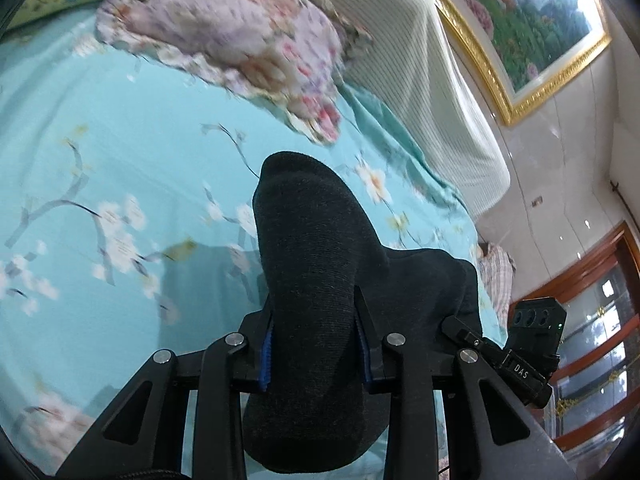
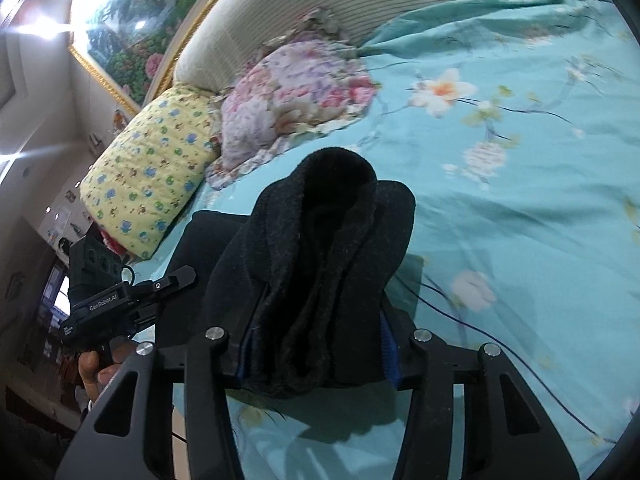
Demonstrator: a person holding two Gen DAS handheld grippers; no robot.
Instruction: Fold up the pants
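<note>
The black pants (image 1: 312,280) hang bunched between both grippers above the bed. My left gripper (image 1: 316,320) is shut on a thick fold of the pants, which rises past the fingertips and hides them. The pants stretch right toward the other gripper (image 1: 524,344), seen at the lower right. In the right wrist view my right gripper (image 2: 320,320) is shut on a bunched, fleecy fold of the pants (image 2: 320,248). The left gripper (image 2: 120,300) shows at the lower left of that view, held by a hand.
A turquoise floral bedsheet (image 1: 120,184) covers the bed. A pink floral pillow (image 1: 240,40) and a yellow patterned pillow (image 2: 152,172) lie by the ribbed cream headboard (image 1: 420,80). A gold-framed painting (image 1: 520,28) hangs on the wall. A wooden cabinet (image 1: 592,320) stands beside the bed.
</note>
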